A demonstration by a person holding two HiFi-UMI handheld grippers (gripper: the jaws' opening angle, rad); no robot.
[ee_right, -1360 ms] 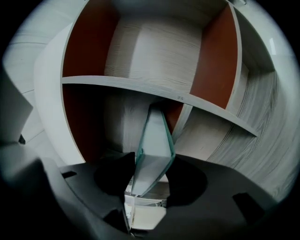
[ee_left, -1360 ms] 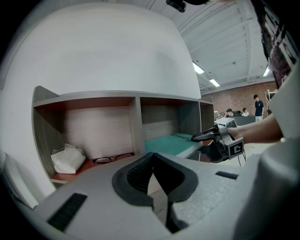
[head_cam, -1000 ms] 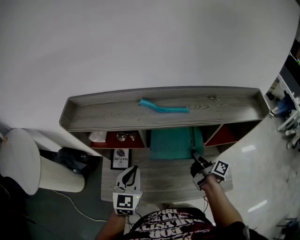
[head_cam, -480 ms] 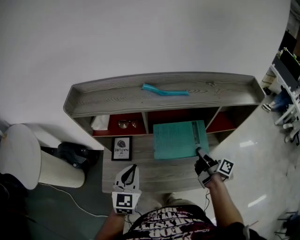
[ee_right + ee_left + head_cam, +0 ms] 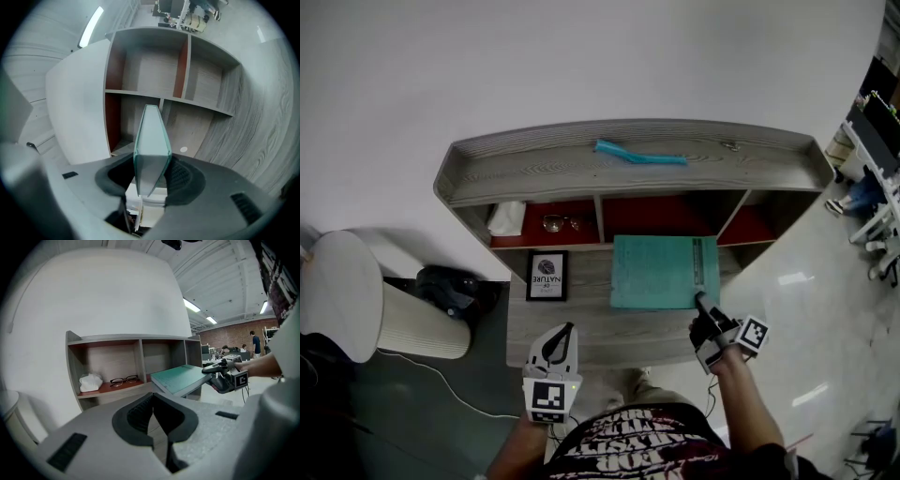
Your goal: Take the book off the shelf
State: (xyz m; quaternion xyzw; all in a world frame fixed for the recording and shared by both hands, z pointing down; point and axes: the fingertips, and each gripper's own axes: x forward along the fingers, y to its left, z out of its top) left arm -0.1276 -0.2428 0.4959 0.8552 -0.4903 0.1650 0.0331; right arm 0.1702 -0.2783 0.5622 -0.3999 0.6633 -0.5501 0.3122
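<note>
At lower centre of the head view, my right gripper is clamped on the near right corner of the teal book. The book looks nearly clear of the shelf, level over the ledge; carrying it away remains. It lies flat, cover up, its far edge toward the shelf. I can't judge its long axis.

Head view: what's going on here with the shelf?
A person holds two grippers. The right gripper is shut on the near edge of the teal book, holding it flat, out in front of the middle compartment of the shelf. The left gripper hangs shut and empty nearby.
</note>
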